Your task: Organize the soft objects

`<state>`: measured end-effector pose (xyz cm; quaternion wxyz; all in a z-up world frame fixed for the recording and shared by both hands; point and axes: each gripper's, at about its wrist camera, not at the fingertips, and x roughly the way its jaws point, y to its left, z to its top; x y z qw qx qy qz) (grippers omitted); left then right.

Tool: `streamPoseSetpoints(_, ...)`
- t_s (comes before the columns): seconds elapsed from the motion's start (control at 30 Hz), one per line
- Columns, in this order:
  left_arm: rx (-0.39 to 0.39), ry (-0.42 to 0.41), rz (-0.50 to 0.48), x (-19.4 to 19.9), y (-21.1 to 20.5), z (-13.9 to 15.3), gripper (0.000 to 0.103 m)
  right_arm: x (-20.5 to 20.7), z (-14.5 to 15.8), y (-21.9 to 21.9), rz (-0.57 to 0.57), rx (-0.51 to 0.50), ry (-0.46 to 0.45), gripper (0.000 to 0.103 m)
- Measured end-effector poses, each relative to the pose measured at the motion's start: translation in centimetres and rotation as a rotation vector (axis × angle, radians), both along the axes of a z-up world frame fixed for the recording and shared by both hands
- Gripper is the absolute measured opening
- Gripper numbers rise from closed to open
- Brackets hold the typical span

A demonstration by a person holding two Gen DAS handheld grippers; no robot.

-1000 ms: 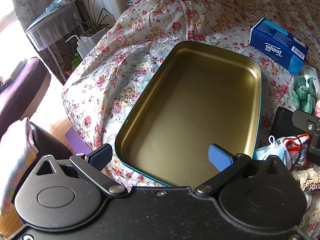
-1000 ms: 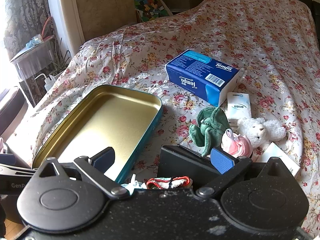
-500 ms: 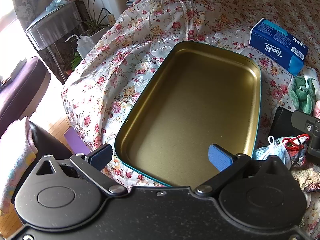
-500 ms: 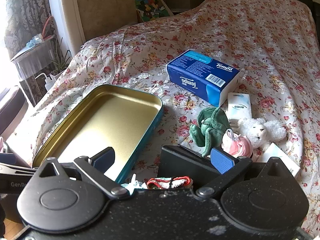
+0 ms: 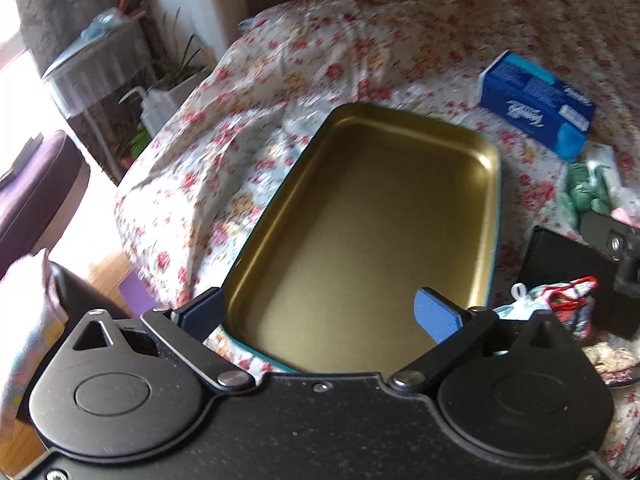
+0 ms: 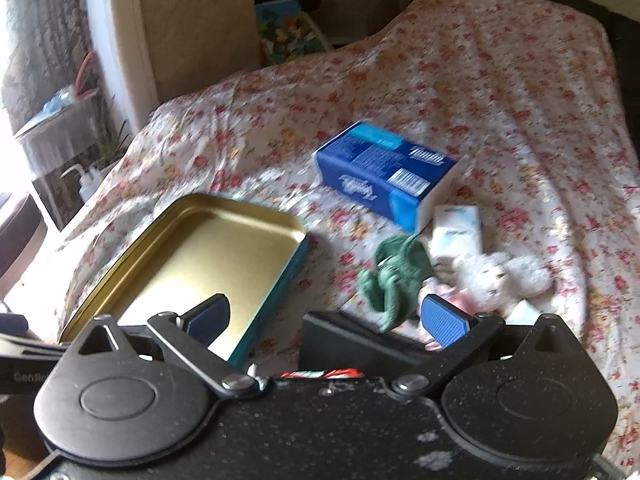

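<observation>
An empty gold tin tray (image 5: 496, 184) with a teal outside lies on the flowered bedspread. My left gripper (image 5: 320, 312) hovers over its near end. Its jaws are wide apart and closing, with nothing between them. My right gripper (image 6: 326, 316) is open above a black box (image 6: 352, 344), holding nothing. Beyond it lie a green plush (image 6: 396, 276), a pink soft toy (image 6: 444, 296) and a white plush (image 6: 504, 276). A face mask (image 5: 516, 308) and a red-trimmed knitted piece (image 5: 576, 300) sit right of the tin.
A blue tissue pack (image 6: 380, 172) and a small white tissue pack (image 6: 458, 232) lie further back on the bed. The bed's left edge drops off near a small table with plants (image 5: 96, 72) and a purple seat (image 5: 36, 196).
Both views have shifted slightly and are now blurred. The things on the bed lie where they were.
</observation>
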<state>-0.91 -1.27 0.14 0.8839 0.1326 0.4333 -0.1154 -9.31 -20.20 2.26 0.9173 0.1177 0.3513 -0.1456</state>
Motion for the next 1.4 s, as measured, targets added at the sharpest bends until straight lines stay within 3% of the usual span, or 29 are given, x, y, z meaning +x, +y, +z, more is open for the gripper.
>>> streamPoseSetpoints(0.17,-0.025,-0.023,-0.085,-1.2,-1.2,0.7,0.091,-1.5,1.2,-1.8,-0.084,-0.016,-0.059,0.103)
streamPoseSetpoints(0.33,-0.050,0.008,-0.202,-2.8,-2.7,0.6,0.086,-3.7,1.7,-3.0,-0.187,-0.058,-0.089,0.103)
streamPoseSetpoints(0.57,-0.103,0.088,-0.388,-6.1,-4.4,-0.2,0.076,-6.6,0.1,-4.3,-0.271,-0.007,-0.010,0.102)
streamPoseSetpoints(0.8,-0.106,0.133,-0.553,-10.0,-5.4,-1.6,0.076,-8.2,-1.2,-5.3,-0.322,0.069,0.032,0.102)
streamPoseSetpoints(1.27,-0.002,0.184,-0.631,-11.6,-8.5,-5.0,0.079,-7.9,-2.1,-5.7,-0.282,0.146,0.094,0.102)
streamPoseSetpoints(1.33,0.014,0.215,-0.638,-11.5,-9.1,-5.5,0.078,-7.8,-2.3,-5.7,-0.279,0.155,0.111,0.102)
streamPoseSetpoints(1.4,0.017,0.261,-0.629,-11.2,-9.4,-6.1,0.067,-7.7,-2.7,-5.9,-0.268,0.173,0.137,0.102)
